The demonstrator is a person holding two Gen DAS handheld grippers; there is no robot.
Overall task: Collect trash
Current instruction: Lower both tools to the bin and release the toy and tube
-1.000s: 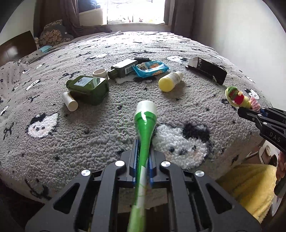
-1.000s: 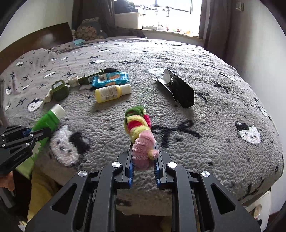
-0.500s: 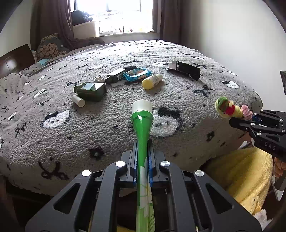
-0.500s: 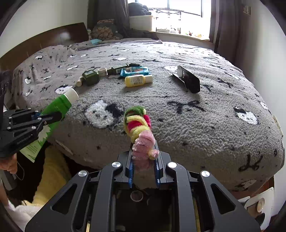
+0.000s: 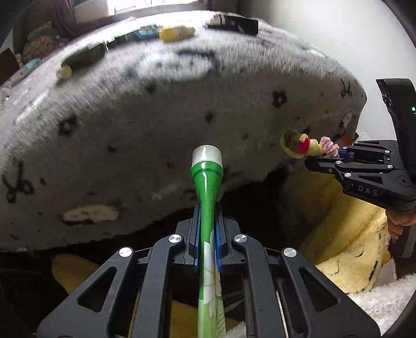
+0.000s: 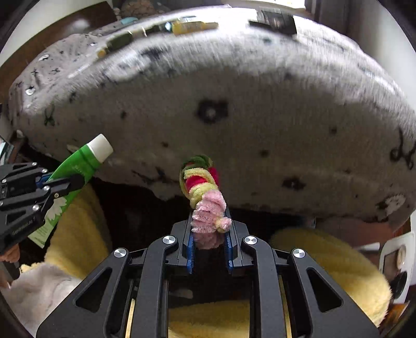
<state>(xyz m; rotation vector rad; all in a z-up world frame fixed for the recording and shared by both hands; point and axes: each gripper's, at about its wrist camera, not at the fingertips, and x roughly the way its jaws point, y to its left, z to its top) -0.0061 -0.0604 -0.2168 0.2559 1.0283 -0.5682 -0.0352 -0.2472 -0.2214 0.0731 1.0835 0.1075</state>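
My left gripper (image 5: 207,221) is shut on a green tube with a white cap (image 5: 207,176), held off the bed's front edge; it also shows in the right wrist view (image 6: 78,166). My right gripper (image 6: 209,234) is shut on a bundle of pink, yellow, red and green fuzzy hair ties (image 6: 205,189), also seen at the right of the left wrist view (image 5: 304,145). Both grippers are below the bed's top, in front of its side. A yellow bottle (image 5: 176,32), a dark green box (image 5: 83,54) and a black box (image 5: 239,24) lie blurred on the bed.
The grey fleece blanket (image 5: 182,104) hangs over the bed's edge and fills both views. Yellow fluffy fabric (image 5: 345,234) lies below, also in the right wrist view (image 6: 325,260). A white device (image 6: 397,262) stands at the lower right. A white wall is at the right.
Both grippers have pulled back and dropped from above the bed to below its edge, each still holding its item. The views now tilt downward and the bed is blurred.
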